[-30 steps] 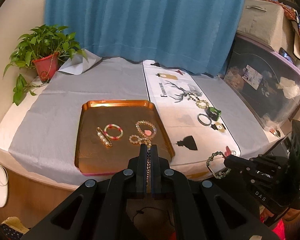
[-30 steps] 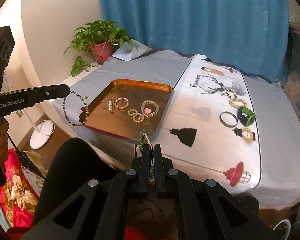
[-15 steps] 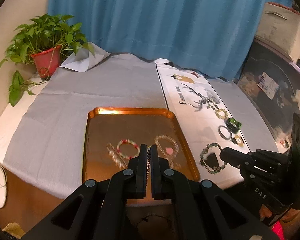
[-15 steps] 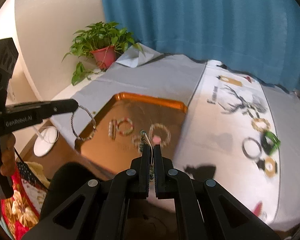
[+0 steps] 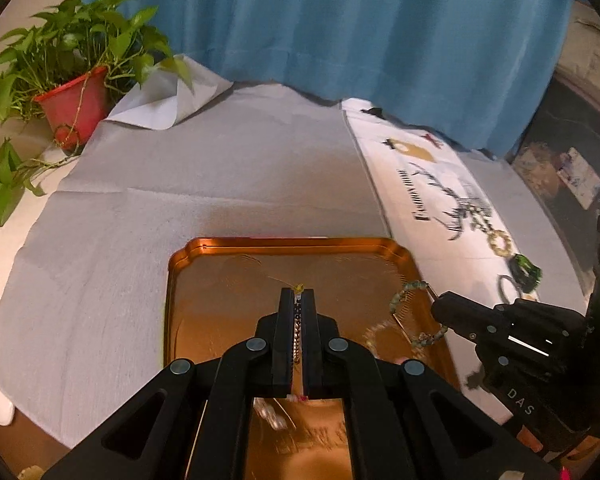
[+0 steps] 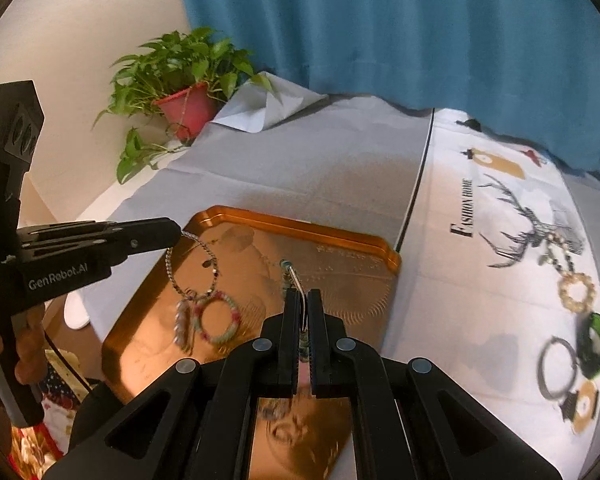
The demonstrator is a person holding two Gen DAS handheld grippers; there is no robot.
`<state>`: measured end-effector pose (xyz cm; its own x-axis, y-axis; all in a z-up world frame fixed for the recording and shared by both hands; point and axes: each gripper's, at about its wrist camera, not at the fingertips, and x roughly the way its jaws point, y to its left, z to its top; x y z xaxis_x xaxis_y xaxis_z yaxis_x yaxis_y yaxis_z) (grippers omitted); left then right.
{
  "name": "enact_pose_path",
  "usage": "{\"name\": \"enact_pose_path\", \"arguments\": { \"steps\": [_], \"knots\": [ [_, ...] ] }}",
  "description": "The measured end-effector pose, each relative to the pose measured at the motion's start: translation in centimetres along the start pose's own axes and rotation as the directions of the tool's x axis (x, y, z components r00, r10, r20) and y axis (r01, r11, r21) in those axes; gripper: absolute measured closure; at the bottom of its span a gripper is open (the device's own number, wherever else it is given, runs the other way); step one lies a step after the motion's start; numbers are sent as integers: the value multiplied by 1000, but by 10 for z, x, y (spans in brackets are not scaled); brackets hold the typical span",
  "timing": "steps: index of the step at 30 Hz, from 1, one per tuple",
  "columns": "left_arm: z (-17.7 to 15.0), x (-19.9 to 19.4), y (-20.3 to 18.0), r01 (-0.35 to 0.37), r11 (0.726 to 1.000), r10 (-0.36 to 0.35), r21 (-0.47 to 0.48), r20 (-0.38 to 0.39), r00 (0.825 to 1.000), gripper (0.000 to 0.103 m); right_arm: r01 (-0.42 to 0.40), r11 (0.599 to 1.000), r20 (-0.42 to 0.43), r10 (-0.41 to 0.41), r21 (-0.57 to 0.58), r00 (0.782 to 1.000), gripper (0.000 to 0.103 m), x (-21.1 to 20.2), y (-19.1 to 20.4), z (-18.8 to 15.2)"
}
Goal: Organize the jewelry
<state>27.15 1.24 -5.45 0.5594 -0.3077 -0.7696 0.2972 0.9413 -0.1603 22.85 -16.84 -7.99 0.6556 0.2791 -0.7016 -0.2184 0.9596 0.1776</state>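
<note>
The left claw (image 5: 298, 292) was clenched on a thin beaded bracelet of dark and silver beads (image 6: 191, 263), which hung as a loop from its tip over the near left part of the shiny copper-coloured metal tray (image 5: 284, 243). In the left wrist view the beads showed as a line between the two black fingers (image 5: 286, 332).

The right claw (image 6: 298, 294) was also clenched, grasping a bracelet of grey-green stone beads with a thin metal wire (image 5: 410, 314). This bracelet hung in the air above the right side of the tray, near its right rim.

The tray lay on the table covered with a grey cloth (image 5: 204, 184). Inside the tray lay a round bracelet of pink and pale green beads (image 6: 219, 316) and, just beside it on the left, a straight piece of pale beads (image 6: 182, 326); both were blurred.

On the white printed runner with a deer drawing (image 6: 480, 240), to the right of the tray, lay a cream beaded ring-shaped bracelet (image 6: 577, 292), a green glassy bangle (image 6: 598, 342) and a dark thin metal bangle (image 6: 556, 368). A green leafy plant in a red pot (image 5: 74, 100) stood at the far left corner, before the blue curtain (image 5: 340, 32).
</note>
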Motion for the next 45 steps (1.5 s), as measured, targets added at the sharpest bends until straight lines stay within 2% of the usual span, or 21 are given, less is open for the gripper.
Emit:
{"name": "enact_pose_path", "arguments": {
  "steps": [1,2,4,5,6,7,8,9,10,13,17,20,25,28,34,45],
  "knots": [
    [1,5,2,-4,1000,4,-1,-4,1000,102,-1,1000,-5,1,6,1000,99,6,-1,2],
    [2,12,5,-14,1000,14,-4,-12,1000,98,-7,1000,-14,7,15,1000,99,15,-3,4],
    [3,23,9,-56,998,55,-10,-59,997,57,-2,1000,-40,3,16,999,96,29,-6,7],
    [2,27,11,-113,993,111,-22,-92,990,18,32,999,-68,-31,5,997,95,37,-7,8],
    [0,26,13,-142,989,138,-32,-92,986,8,80,997,-95,-80,-2,992,86,43,-9,8],
    [-5,19,14,-155,987,152,-42,-63,986,8,118,993,-112,-117,6,987,68,45,-13,6],
    [-10,14,15,-160,986,158,-44,-50,986,8,114,993,-108,-111,23,988,57,42,-17,4],
    [-18,7,15,-173,984,171,-40,-55,984,8,110,993,-102,-105,43,989,41,36,-20,0],
    [-24,2,14,-185,982,182,-37,-63,981,8,110,992,-99,-104,56,990,37,26,-21,-5],
    [-52,-27,6,-214,976,211,-38,-58,976,8,96,994,-97,-90,53,991,35,-12,-16,-27],
    [-97,-76,-18,-202,979,200,-39,-30,979,8,78,997,-58,-77,27,995,29,-75,7,-64],
    [-121,-111,-41,-200,980,200,0,-1,980,8,94,996,-15,-94,0,995,27,-116,26,-86],
    [-143,-157,-76,-185,980,181,66,60,982,7,99,995,69,-101,22,992,27,-183,43,-113],
    [-153,-180,-92,-185,979,177,84,95,980,7,134,991,118,-134,6,984,25,-215,52,-128],
    [-171,-213,-104,-187,980,174,72,151,973,7,156,988,163,-154,2,975,24,-254,65,-152],
    [-184,-242,-114,-199,976,178,90,200,964,7,176,984,175,-176,16,969,23,-273,72,-169]
  ]
}}
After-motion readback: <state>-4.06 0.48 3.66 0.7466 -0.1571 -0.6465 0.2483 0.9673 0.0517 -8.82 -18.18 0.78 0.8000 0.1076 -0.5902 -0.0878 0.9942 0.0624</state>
